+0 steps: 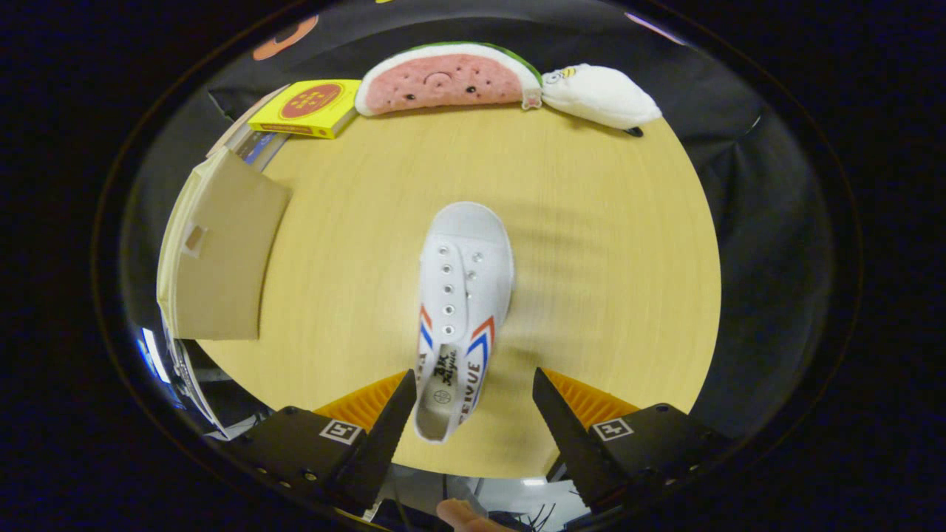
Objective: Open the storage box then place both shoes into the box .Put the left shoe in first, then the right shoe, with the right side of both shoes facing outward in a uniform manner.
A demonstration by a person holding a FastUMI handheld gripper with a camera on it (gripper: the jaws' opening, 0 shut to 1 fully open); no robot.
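A white canvas shoe with red and blue side stripes lies on the round wooden table, its toe pointing away from me. Its heel end reaches in between my fingers, close against the left finger and well apart from the right finger. My gripper is open wide above the table's near edge, and the fingers do not press on the shoe. The beige storage box stands at the table's left edge, beyond and left of the fingers, with a flat flap facing me.
Along the table's far edge lie a yellow flat box, a watermelon-slice plush and a white plush. Bare tabletop stretches to the right of the shoe. Part of a person's finger shows below the gripper.
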